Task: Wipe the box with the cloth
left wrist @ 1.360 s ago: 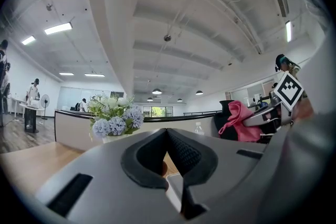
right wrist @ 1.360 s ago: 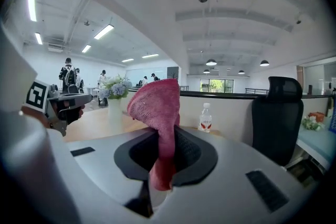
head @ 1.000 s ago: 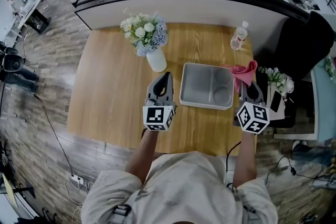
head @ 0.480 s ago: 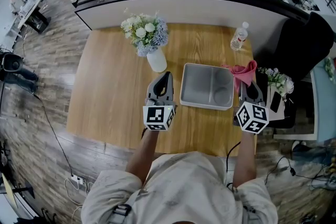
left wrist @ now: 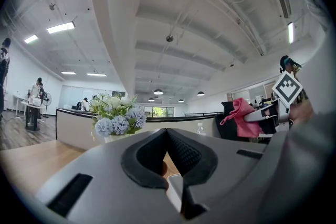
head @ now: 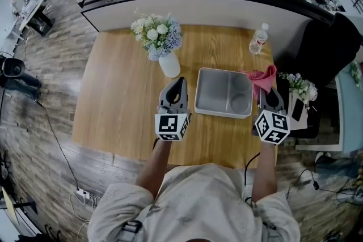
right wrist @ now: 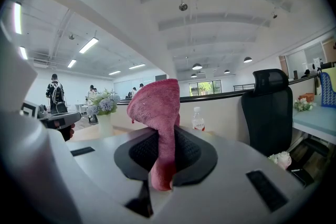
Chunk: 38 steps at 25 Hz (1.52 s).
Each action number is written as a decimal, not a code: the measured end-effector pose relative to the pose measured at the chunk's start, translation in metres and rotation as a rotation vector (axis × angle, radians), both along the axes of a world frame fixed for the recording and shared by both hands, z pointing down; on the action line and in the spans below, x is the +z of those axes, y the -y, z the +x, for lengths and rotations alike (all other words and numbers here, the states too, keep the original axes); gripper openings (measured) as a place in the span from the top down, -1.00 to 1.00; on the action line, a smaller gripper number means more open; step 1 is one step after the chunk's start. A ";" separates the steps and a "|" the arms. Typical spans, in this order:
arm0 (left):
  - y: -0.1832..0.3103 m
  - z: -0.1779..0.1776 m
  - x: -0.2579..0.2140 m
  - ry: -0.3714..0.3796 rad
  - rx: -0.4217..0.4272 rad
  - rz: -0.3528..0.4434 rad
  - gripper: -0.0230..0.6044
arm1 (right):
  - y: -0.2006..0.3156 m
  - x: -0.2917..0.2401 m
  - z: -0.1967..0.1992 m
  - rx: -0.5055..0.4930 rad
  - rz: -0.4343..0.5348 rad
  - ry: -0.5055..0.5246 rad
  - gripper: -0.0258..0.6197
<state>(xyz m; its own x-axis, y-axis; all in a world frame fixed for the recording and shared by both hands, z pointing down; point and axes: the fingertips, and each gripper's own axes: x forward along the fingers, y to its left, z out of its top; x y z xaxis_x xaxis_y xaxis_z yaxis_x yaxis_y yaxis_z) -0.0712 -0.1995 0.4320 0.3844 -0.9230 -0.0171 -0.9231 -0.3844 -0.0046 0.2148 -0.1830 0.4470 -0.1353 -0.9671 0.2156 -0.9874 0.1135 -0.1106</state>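
I am looking down at a wooden table [head: 125,99] with the grey box [head: 215,88] lying open side up between my two grippers. The left gripper [head: 181,81] is hanging just beside the box's left wall. In its own view its jaws are pressing together at the tips with nothing between them [left wrist: 167,132]. The right gripper [head: 270,90] is sitting off the box's right side, and it is clamping the pink cloth [right wrist: 157,107] between its pads. The cloth is sticking up from the jaws in a bunch near the box's far right corner [head: 262,77]; I cannot tell whether it is touching the box. A white vase of flowers [head: 160,45] is standing behind the left gripper, and a water bottle [head: 258,39] is standing at the table's far right edge. Its label is showing too small for me to read.
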 end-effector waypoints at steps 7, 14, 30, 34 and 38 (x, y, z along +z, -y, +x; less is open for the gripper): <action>-0.001 0.000 -0.002 0.000 0.001 0.001 0.88 | -0.001 -0.002 0.000 -0.002 0.006 -0.002 0.72; -0.002 0.001 -0.001 0.004 0.003 0.002 0.88 | -0.002 -0.001 0.000 -0.003 0.008 -0.007 0.72; -0.003 0.001 -0.003 -0.001 0.005 0.002 0.88 | -0.004 -0.004 -0.006 -0.019 0.015 -0.036 0.72; -0.003 0.001 -0.003 -0.002 0.006 0.003 0.88 | -0.005 -0.005 -0.006 -0.017 0.016 -0.036 0.72; -0.004 0.001 -0.002 -0.003 0.004 0.003 0.88 | -0.005 -0.004 -0.006 -0.016 0.017 -0.036 0.72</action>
